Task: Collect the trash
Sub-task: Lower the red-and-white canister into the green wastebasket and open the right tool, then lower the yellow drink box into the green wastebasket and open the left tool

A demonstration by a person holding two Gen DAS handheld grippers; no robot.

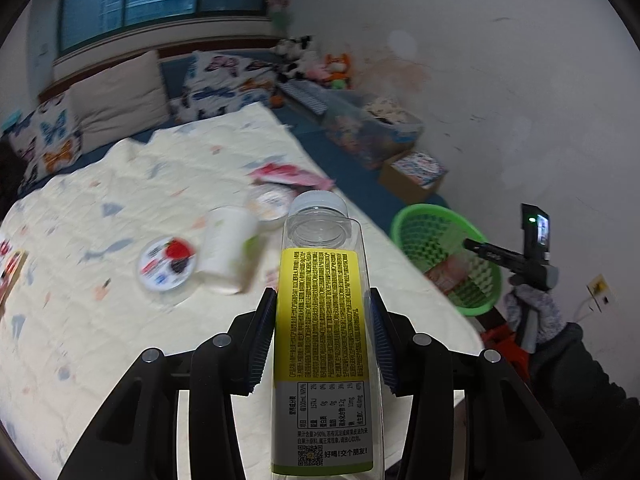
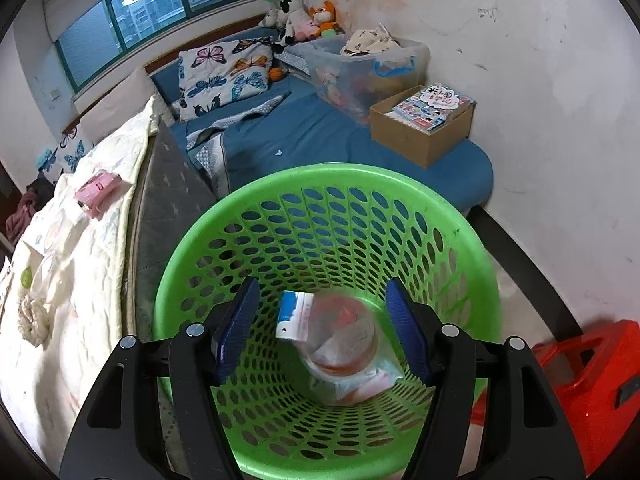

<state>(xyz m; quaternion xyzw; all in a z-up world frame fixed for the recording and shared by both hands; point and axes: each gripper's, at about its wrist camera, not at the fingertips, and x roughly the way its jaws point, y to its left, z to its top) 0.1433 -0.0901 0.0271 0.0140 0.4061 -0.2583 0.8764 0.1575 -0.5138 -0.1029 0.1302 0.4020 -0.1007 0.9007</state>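
Clear empty bottle [image 1: 322,344], yellow label, white cap, printed text.

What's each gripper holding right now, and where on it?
Left gripper: clear juice bottle, pads clamped on its labelled mid-body. Right gripper: nothing, open over the green basket.

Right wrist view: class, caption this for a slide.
Open right tool above round green perforated plastic basket holding wrappers.

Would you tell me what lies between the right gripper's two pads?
Nothing is gripped: the right gripper hangs open over the green basket, whose trash shows through the gap in the right wrist view.
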